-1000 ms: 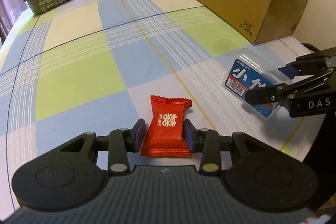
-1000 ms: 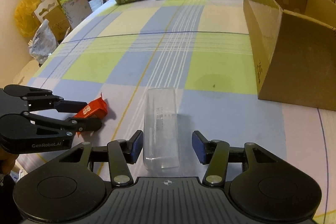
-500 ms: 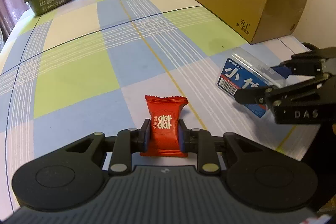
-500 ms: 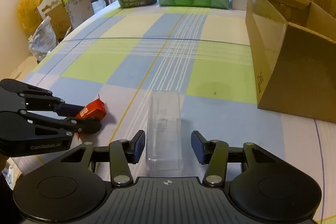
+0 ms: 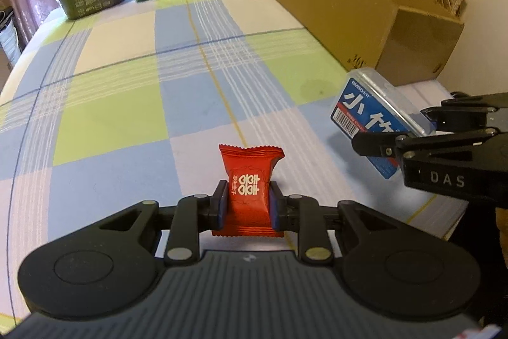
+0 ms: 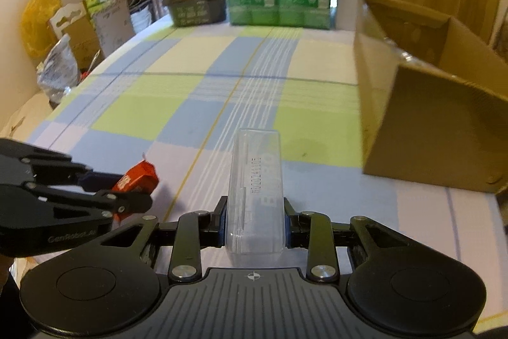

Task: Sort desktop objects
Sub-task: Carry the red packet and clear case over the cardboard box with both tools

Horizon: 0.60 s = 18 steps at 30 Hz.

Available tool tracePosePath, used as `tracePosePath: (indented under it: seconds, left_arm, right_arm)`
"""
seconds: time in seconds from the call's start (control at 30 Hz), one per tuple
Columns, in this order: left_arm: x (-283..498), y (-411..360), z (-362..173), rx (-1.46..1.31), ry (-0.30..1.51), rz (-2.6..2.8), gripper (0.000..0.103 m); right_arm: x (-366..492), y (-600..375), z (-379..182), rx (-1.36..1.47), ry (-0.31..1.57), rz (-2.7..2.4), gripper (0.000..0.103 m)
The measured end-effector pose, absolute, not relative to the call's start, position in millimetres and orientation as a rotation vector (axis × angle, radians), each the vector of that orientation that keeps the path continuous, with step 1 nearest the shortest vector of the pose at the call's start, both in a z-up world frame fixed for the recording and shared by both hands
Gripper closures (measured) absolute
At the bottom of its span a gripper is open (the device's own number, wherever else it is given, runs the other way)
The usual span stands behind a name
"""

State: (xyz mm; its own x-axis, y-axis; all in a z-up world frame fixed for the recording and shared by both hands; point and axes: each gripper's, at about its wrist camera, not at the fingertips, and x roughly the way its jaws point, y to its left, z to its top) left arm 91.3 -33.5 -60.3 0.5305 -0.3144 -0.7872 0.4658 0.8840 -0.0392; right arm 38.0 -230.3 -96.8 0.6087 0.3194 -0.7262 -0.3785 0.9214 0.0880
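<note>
1. My left gripper (image 5: 247, 208) is closed on a small red foil candy packet with a white double-happiness mark (image 5: 249, 189). The pads pinch its lower half from both sides, and the crimped top edge stands free at 12 o'clock.
2. I judge the packet very light and soft. The foil looks slick and crushable, so I hold it at the padded middle, not at the thin crimped ends, which would fold and slip.
3. My right gripper (image 6: 254, 223) is clamped on a clear rectangular plastic case with a blue printed label (image 6: 255, 189). The pads bear on its two long side walls near the end closest to me, and the rest juts forward toward 12 o'clock.
4. In the left wrist view that case (image 5: 374, 119) sits at 3 o'clock, tilted and apparently lifted off the checked blue, green and cream cloth on the surface (image 5: 127, 104).
5. The case looks stiff, light and smooth-walled. Held so near one end, it could pivot between the pads, so a firm, even squeeze seems right. Too hard a squeeze might flex or crack the thin plastic.
6. The open brown cardboard box (image 6: 438, 104) stands at 2 o'clock of my right gripper, near the case, and looks like the likely drop place.
</note>
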Motion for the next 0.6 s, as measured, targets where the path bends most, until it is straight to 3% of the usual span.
tracePosePath:
  seconds: [0.6]
  left_arm:
    - [51.7,-65.9,-10.0,0.204,0.855,-0.471,0.082]
  right_arm:
    - [4.2,-286.7,-41.1,0.028,0.746,0.312,0.075]
